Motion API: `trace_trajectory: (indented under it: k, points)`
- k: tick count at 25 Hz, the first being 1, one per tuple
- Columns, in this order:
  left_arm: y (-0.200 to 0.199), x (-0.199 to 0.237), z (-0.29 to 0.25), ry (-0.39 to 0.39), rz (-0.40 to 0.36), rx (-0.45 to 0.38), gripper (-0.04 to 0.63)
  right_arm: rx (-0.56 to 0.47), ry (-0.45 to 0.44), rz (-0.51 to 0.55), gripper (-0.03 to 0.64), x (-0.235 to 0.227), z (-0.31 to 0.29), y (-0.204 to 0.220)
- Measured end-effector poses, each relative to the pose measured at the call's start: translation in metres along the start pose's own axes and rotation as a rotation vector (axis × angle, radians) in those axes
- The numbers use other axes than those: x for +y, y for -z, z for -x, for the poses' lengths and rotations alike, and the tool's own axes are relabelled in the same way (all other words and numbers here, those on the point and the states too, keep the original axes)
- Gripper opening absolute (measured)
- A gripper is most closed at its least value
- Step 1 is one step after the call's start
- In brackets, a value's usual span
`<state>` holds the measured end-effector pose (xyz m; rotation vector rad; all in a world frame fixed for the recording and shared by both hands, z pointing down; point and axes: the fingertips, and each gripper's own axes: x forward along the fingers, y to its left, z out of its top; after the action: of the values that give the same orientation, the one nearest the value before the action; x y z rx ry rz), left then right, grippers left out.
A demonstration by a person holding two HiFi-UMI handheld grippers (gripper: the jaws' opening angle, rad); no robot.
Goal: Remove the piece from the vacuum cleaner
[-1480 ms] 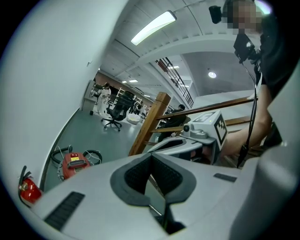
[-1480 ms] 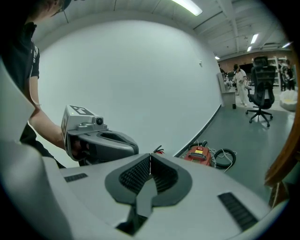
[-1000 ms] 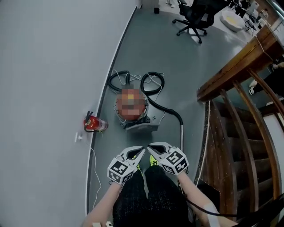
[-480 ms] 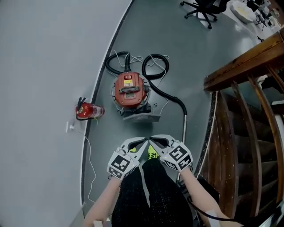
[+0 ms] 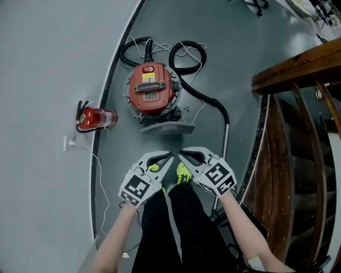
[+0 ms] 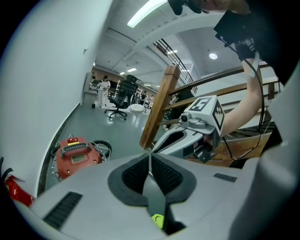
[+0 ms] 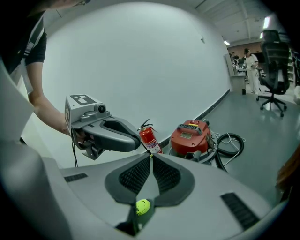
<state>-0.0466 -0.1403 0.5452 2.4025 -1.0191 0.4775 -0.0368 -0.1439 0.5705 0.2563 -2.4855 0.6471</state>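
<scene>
Left gripper (image 5: 170, 157) and right gripper (image 5: 181, 154) both pressed together, vacuum cleaner (image 5: 152, 88) ahead; its wand (image 5: 226, 136) passes behind the right gripper.

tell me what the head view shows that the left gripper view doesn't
Only the head view: a silver metal tube and the person's black-trousered legs.
Only the left gripper view: a long ceiling strip light and distant people in white.
Both: the round red vacuum cleaner, the right tool and the brown wooden stair rail.
</scene>
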Motion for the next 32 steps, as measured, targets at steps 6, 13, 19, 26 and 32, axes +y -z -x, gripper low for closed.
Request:
trace_trajectory:
  k: [6,13,19,26,32]
  points:
    - [0.032,0.023,-0.023,-0.003,-0.044,0.012,0.036,0.000,-0.002,0.019,0.017,-0.020,-0.032,0.022]
    - [0.068,0.050,-0.048,-0.011,-0.042,0.025,0.066,0.013,-0.009,0.036,0.017,-0.040,-0.070,0.045]
    - [0.081,0.064,-0.059,-0.002,-0.074,0.046,0.078,0.007,0.006,0.034,0.017,-0.055,-0.081,0.049]
    - [0.097,0.085,-0.077,-0.034,-0.155,0.103,0.106,0.035,0.038,0.086,0.040,-0.073,-0.096,0.056]
    - [0.109,0.098,-0.089,-0.051,-0.235,0.169,0.142,0.063,0.082,0.098,0.105,-0.091,-0.105,0.066]
